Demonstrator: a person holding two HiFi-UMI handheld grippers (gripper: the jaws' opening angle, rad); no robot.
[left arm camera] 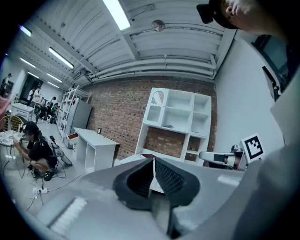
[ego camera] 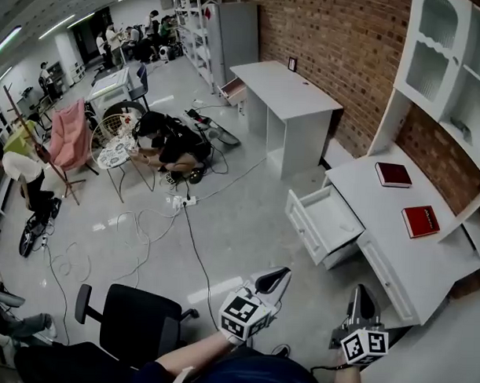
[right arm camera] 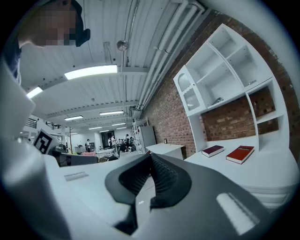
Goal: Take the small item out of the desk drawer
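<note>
Two closed grippers, well back from the open drawer [ego camera: 304, 227]

The left gripper [ego camera: 272, 279] and right gripper [ego camera: 363, 298] each had their jaws pressed together on nothing. Both sat low, close to the person's body, tips angled up and forward toward the white desk [ego camera: 364, 189]. Whether the small item lay in the drawer could not be made out.

We cannot make out any small item in the open drawer [ego camera: 327, 221]; from the head view its inside reads only as plain white. The desk [ego camera: 426, 260] and the shelf unit [ego camera: 452, 68] run off the right edge. In the left gripper view, the left gripper [left arm camera: 153, 160] covers the desk's front. Print on the dark red book [ego camera: 393, 175] and the bright red book [ego camera: 420, 220] is too small for us to read
</note>
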